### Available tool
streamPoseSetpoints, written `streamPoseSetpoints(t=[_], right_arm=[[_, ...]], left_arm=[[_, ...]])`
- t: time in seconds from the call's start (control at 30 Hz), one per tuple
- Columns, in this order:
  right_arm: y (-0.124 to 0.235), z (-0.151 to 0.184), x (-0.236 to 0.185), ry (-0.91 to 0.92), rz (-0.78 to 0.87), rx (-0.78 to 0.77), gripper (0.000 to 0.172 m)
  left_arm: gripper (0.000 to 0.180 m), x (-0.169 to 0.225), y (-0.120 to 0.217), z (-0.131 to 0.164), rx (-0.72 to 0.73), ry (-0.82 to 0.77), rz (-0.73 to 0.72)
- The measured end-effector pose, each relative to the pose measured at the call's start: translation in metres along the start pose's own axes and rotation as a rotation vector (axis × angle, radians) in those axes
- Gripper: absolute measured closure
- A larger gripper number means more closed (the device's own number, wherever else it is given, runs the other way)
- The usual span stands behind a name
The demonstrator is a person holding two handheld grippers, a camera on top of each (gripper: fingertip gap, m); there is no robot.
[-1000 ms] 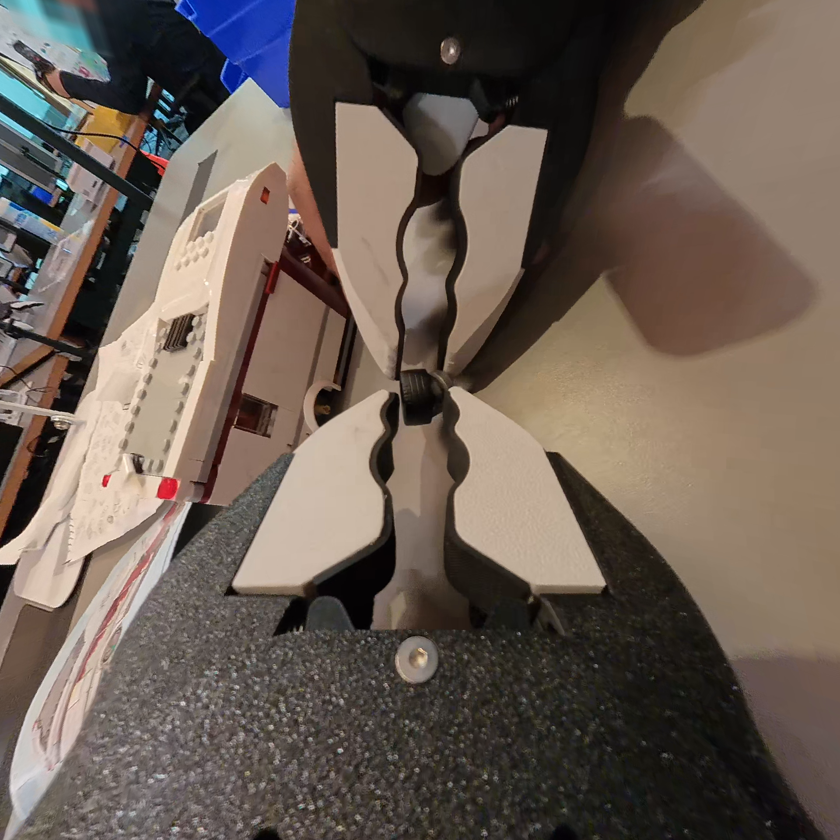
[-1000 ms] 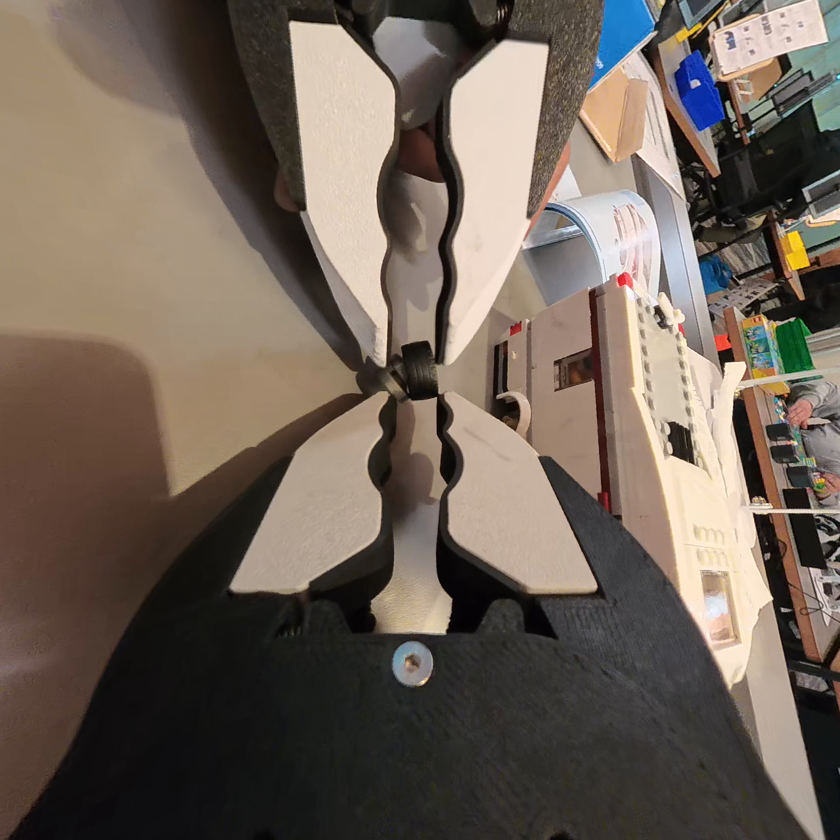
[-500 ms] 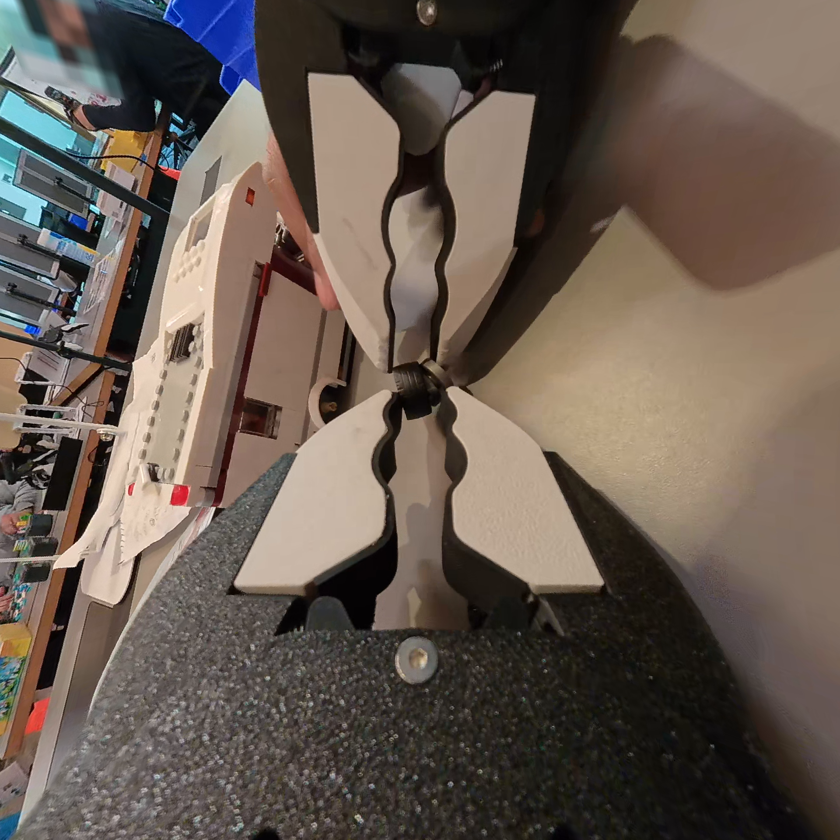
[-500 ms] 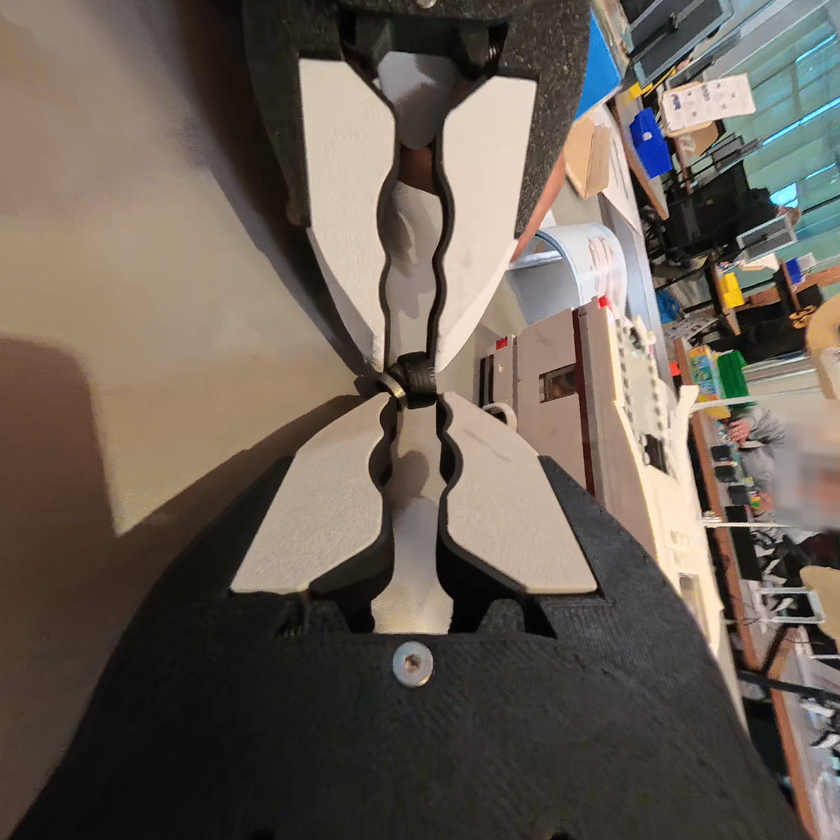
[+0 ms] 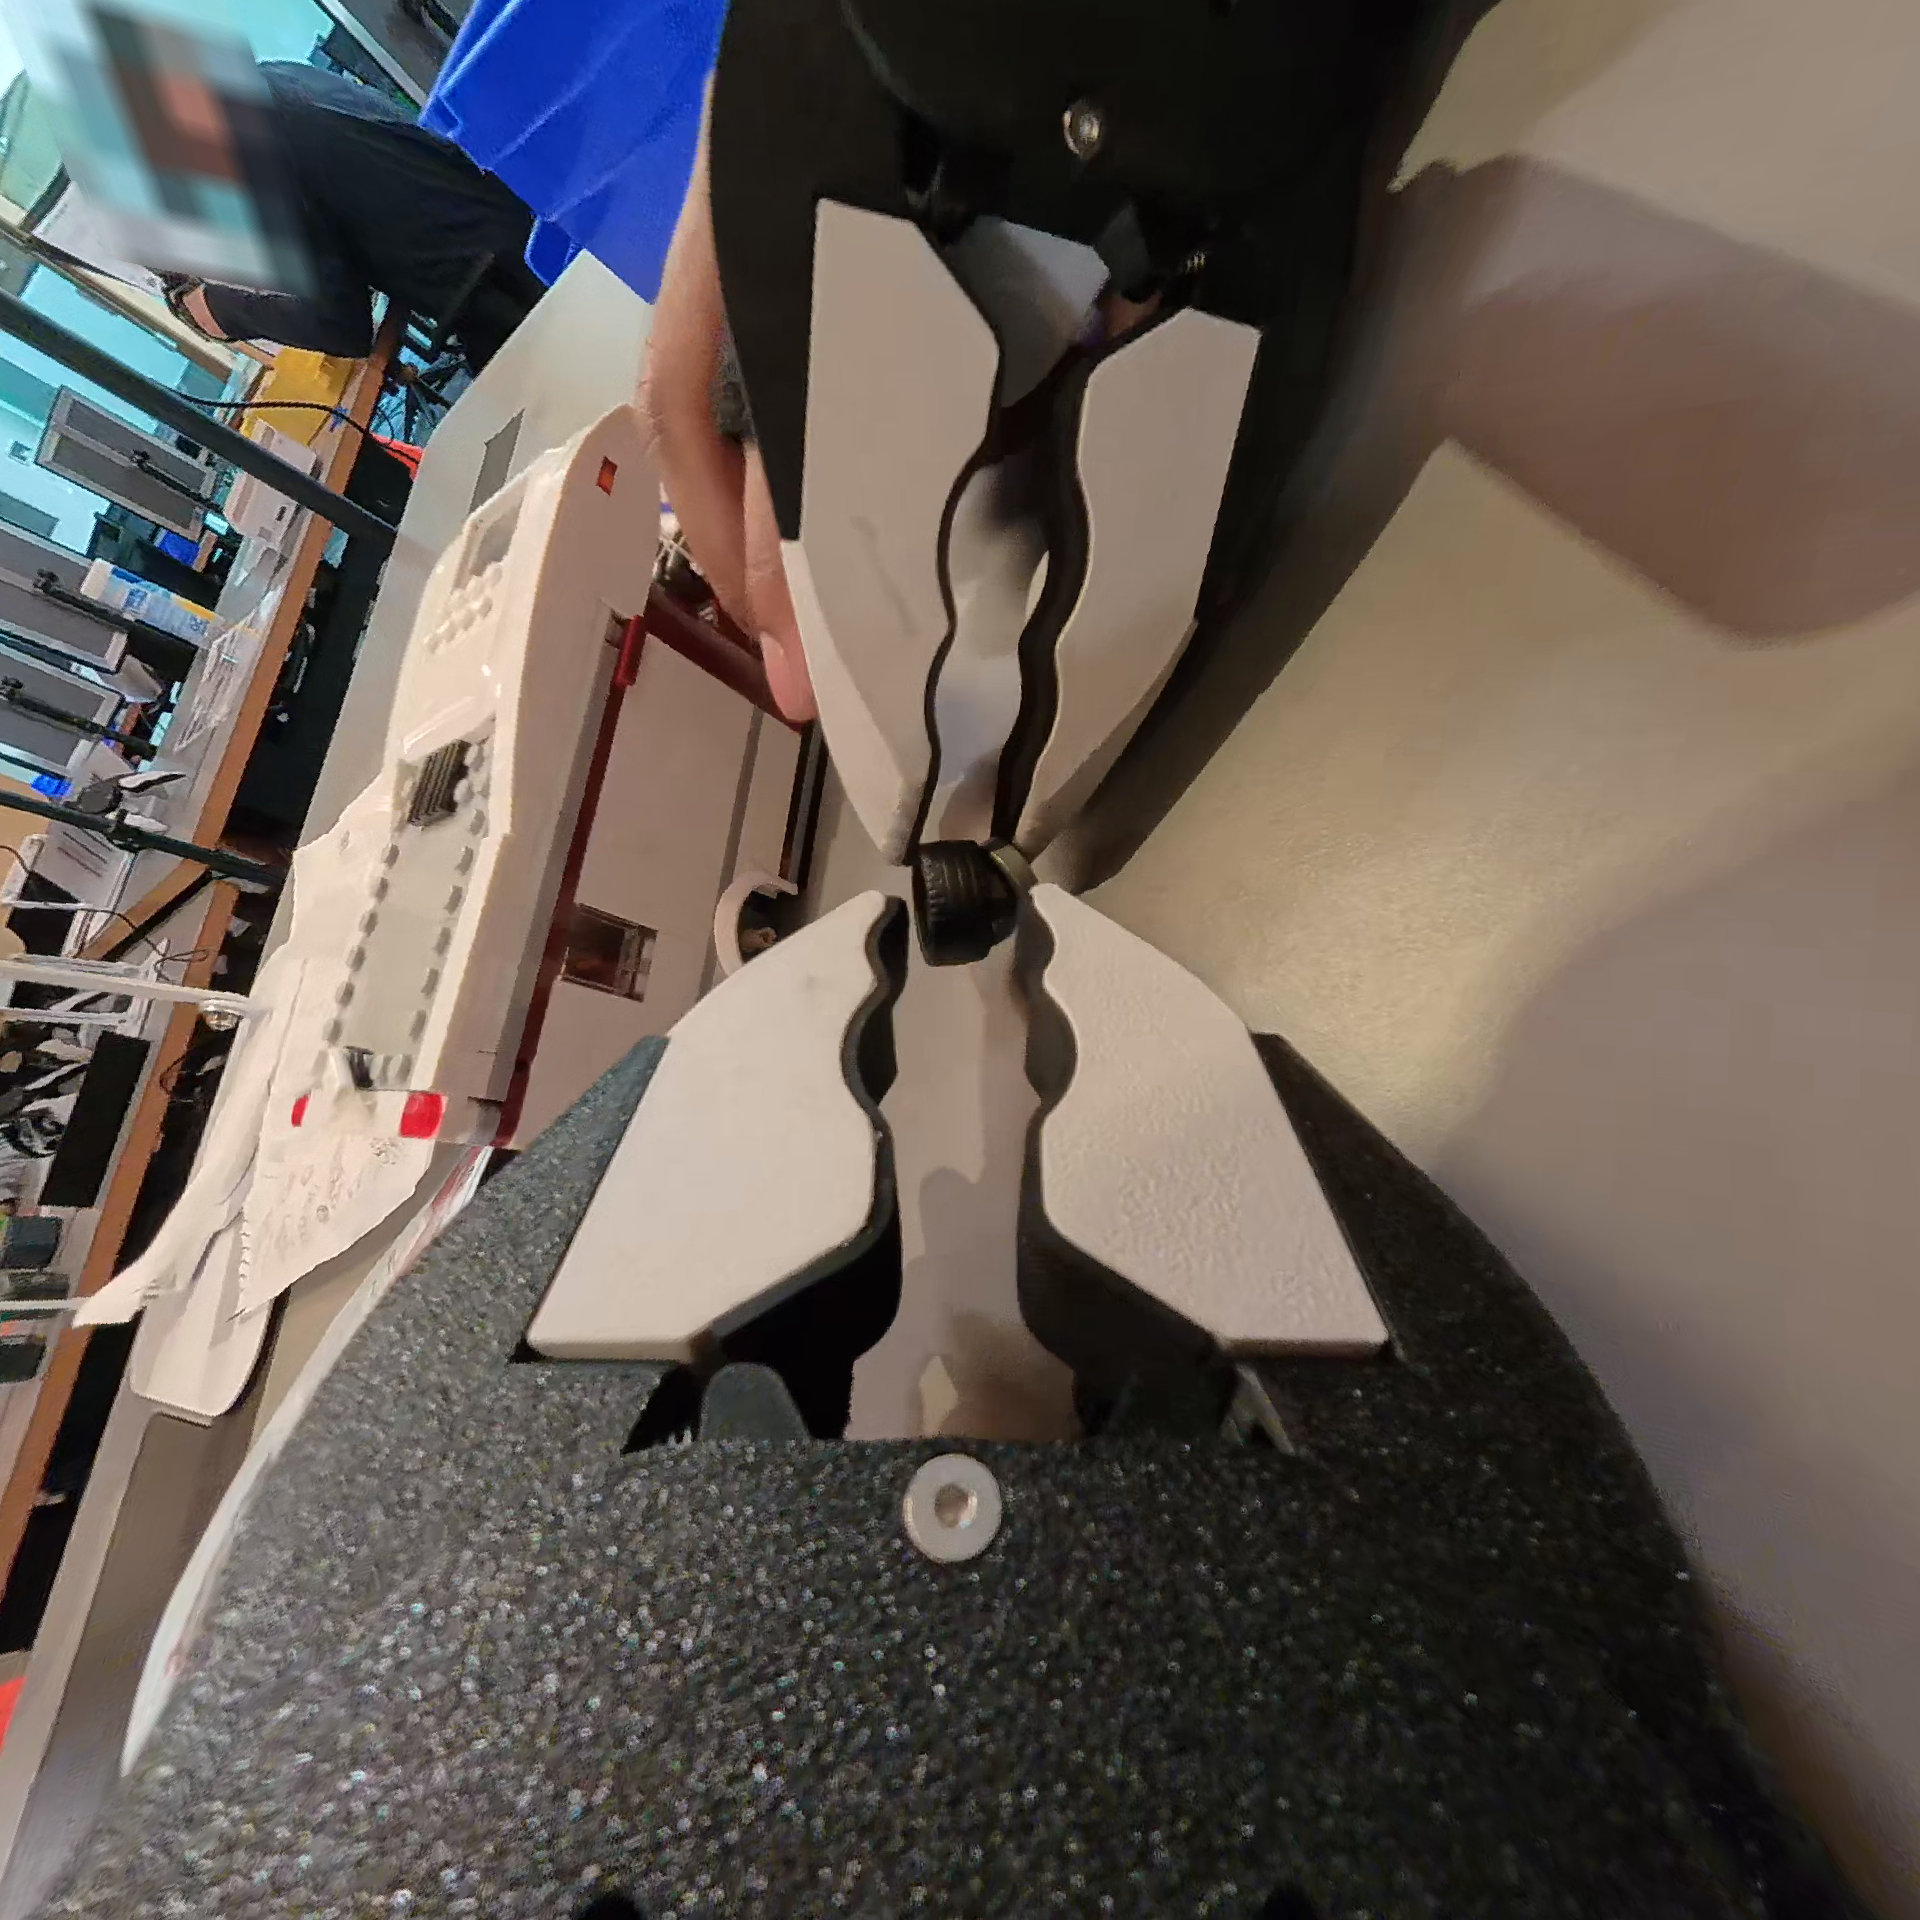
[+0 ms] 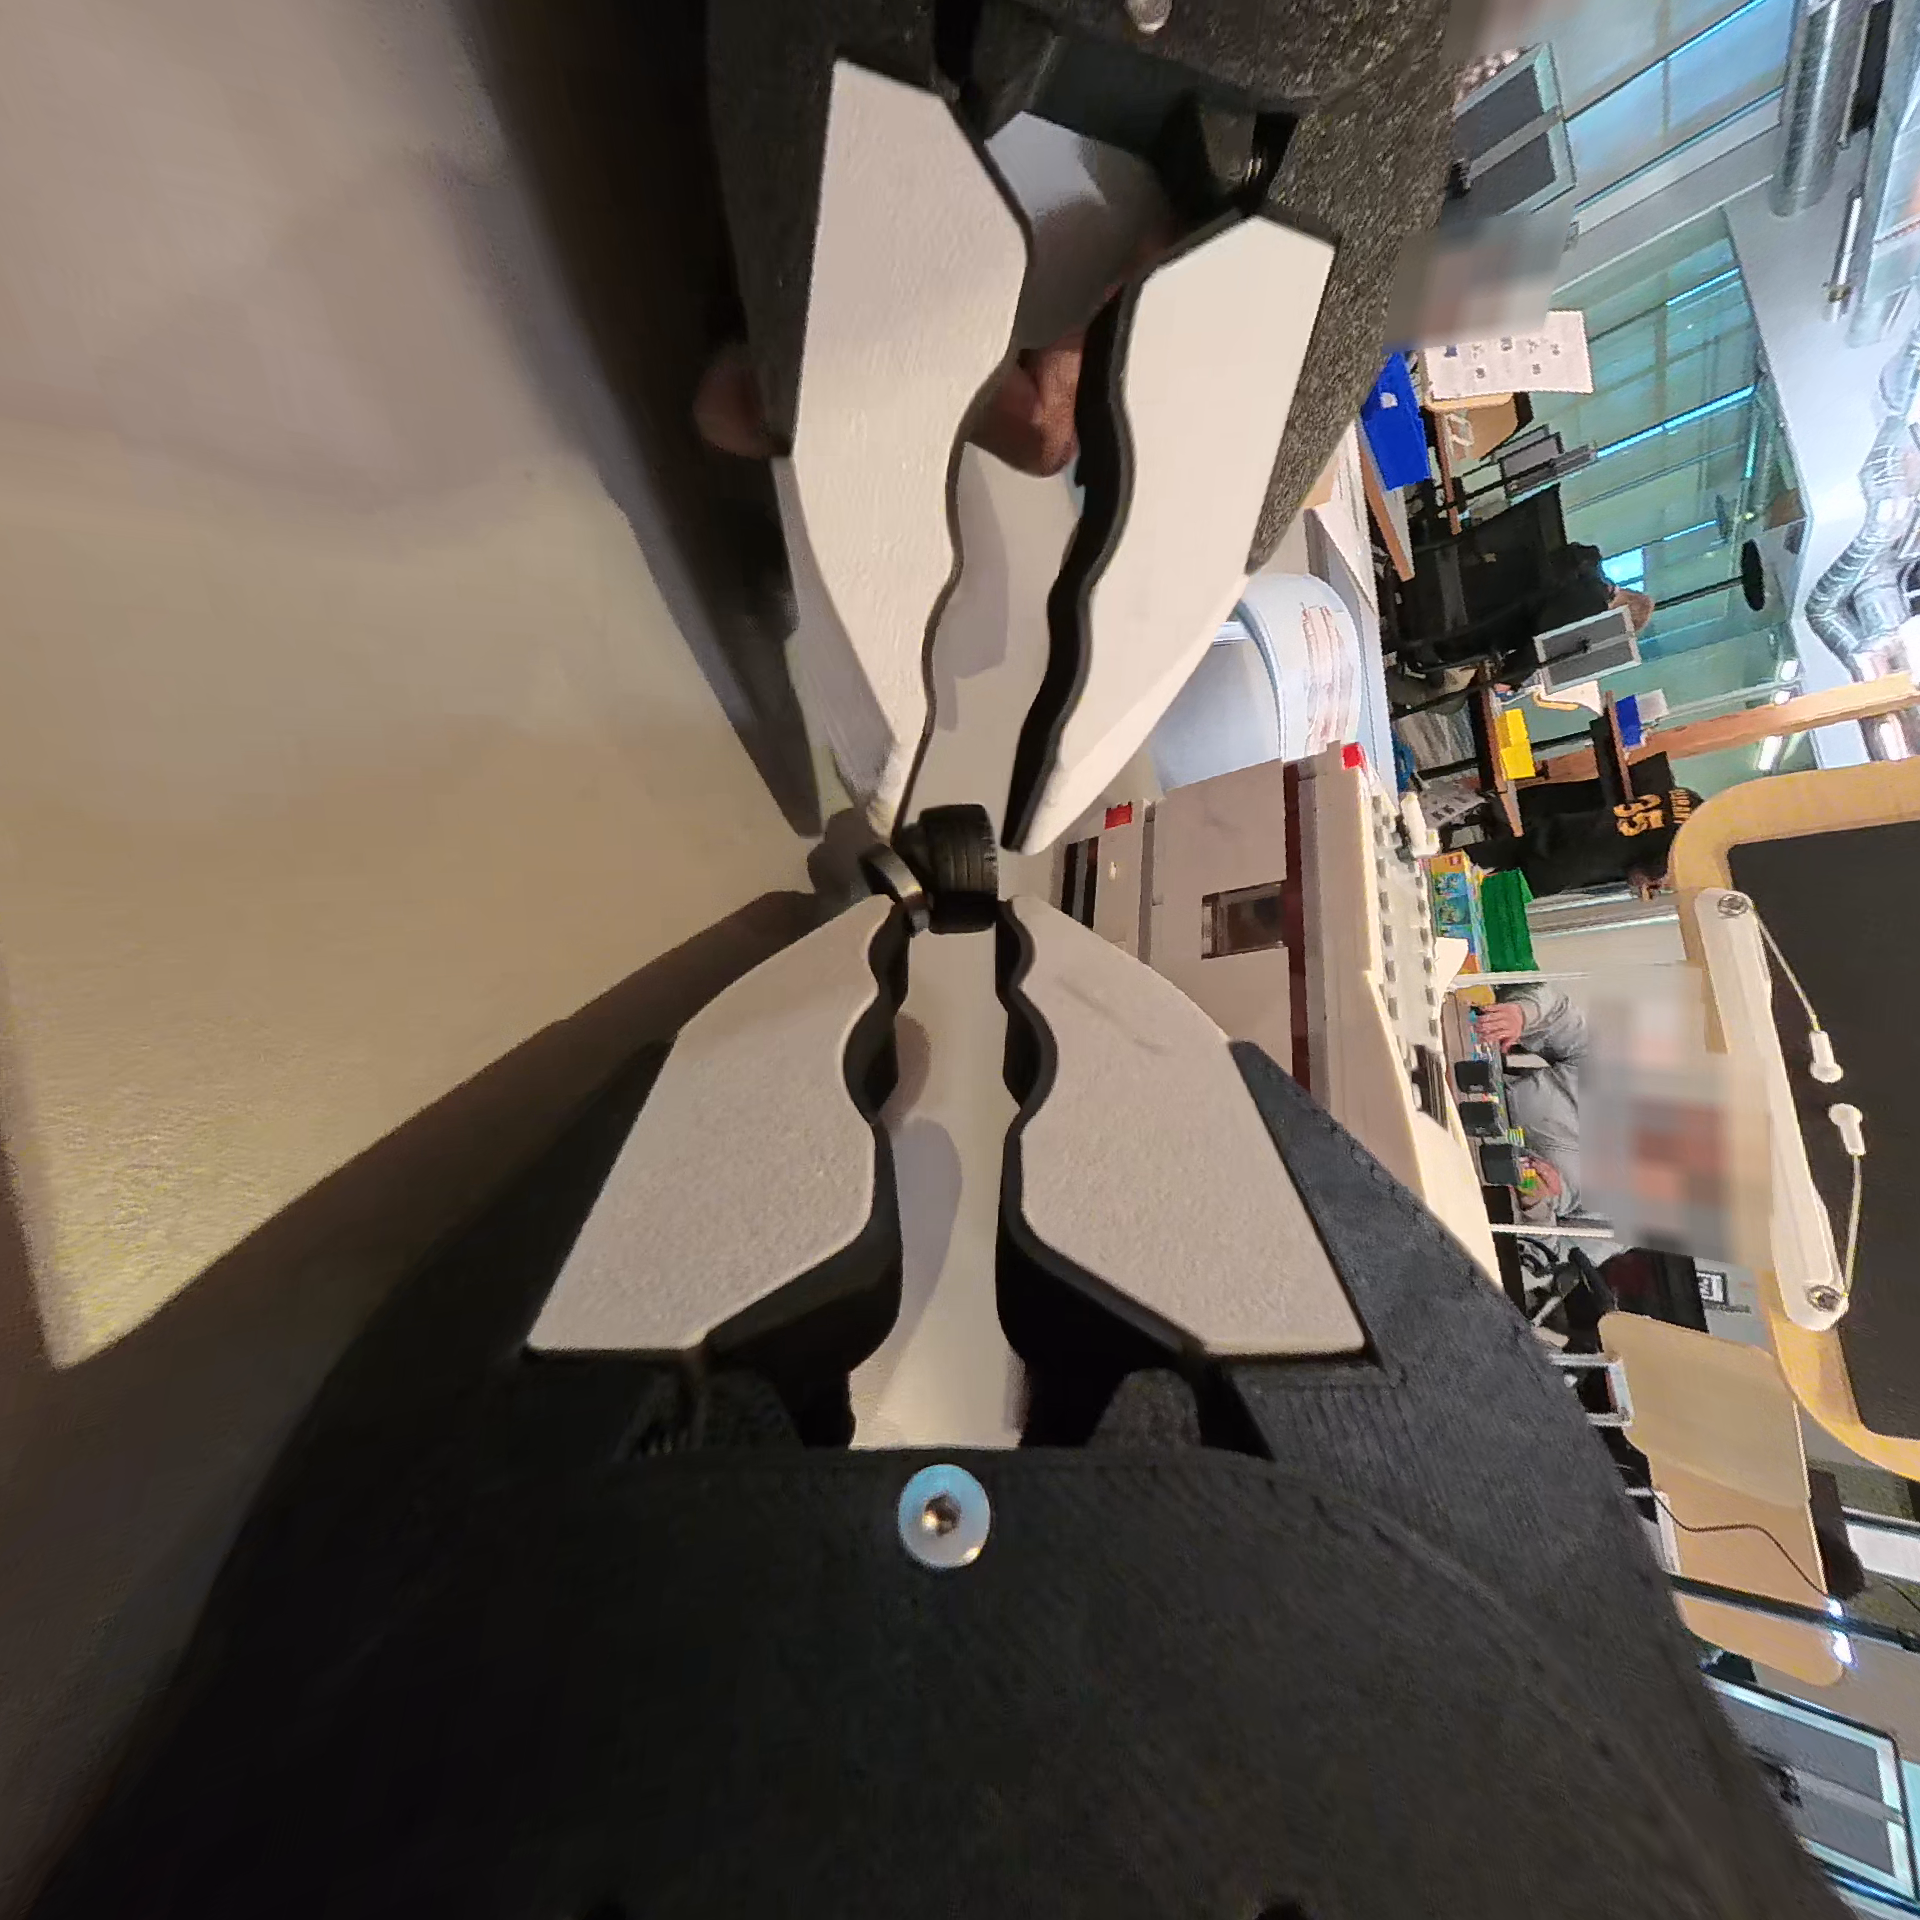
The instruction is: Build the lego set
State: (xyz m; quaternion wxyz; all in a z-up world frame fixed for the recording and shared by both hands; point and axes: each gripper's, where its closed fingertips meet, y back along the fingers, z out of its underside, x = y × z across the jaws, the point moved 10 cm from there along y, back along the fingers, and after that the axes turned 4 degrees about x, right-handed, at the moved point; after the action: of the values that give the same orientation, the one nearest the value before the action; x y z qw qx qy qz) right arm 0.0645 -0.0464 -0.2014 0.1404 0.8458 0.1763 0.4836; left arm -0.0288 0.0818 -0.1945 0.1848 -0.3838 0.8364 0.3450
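Left gripper [image 5: 961, 914]: its fingertips are standing a little apart on either side of a small black tyre [image 5: 956, 899]. One tip is lying against the grey rim [image 5: 1013, 862] that sticks out of the tyre's side. The other is sitting right at the tyre's face, and whether it is pressing cannot be told.
Right gripper [image 6: 948, 920]: it is pinching the lower part of the same tyre [image 6: 958, 862] between its two pads, with the rim [image 6: 883, 871] poking out past one fingertip.
Where the tyre is: it is hanging in the air just above the pale table [image 5: 1455, 935], at the spot where all four fingertips are meeting nose to nose.
What has changed: the tyre is staying at that meeting point, while the two grippers are now tilting against each other instead of facing squarely.
Hand [image 5: 717, 499]: it is wrapping around the body of the right gripper.
Beside the grippers: a white and dark red brick-built model [image 5: 520, 727] is lying on the table, near but apart from the tips.
Farther off: loose paper sheets [image 5: 291, 1195] are lying past the model, and a curled booklet [image 6: 1278, 665] is standing behind it.
Background: people are sitting at cluttered workbenches [image 6: 1538, 1039].
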Motion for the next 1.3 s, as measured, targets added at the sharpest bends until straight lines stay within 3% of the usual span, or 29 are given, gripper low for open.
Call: streamPoseSetpoints(t=[0.2,0.33,0.63,1.3], right_arm=[[0.005,-0.001,0.005,-0.001,0.093,0.026,0.157],[0.008,-0.005,0.009,-0.015,0.156,0.059,0.156],[0.013,-0.014,0.012,-0.037,0.248,0.139,0.157],[0.020,-0.020,0.009,0.020,0.248,0.197,0.151]], left_arm=[[0.145,-0.003,0.004,0.001,0.021,-0.010,-0.036],[0.140,-0.002,0.003,-0.004,0.010,-0.110,-0.130],[0.154,-0.001,0.004,-0.015,0.022,-0.285,-0.316],[0.157,0.001,0.009,-0.026,-0.009,-0.395,-0.305]])
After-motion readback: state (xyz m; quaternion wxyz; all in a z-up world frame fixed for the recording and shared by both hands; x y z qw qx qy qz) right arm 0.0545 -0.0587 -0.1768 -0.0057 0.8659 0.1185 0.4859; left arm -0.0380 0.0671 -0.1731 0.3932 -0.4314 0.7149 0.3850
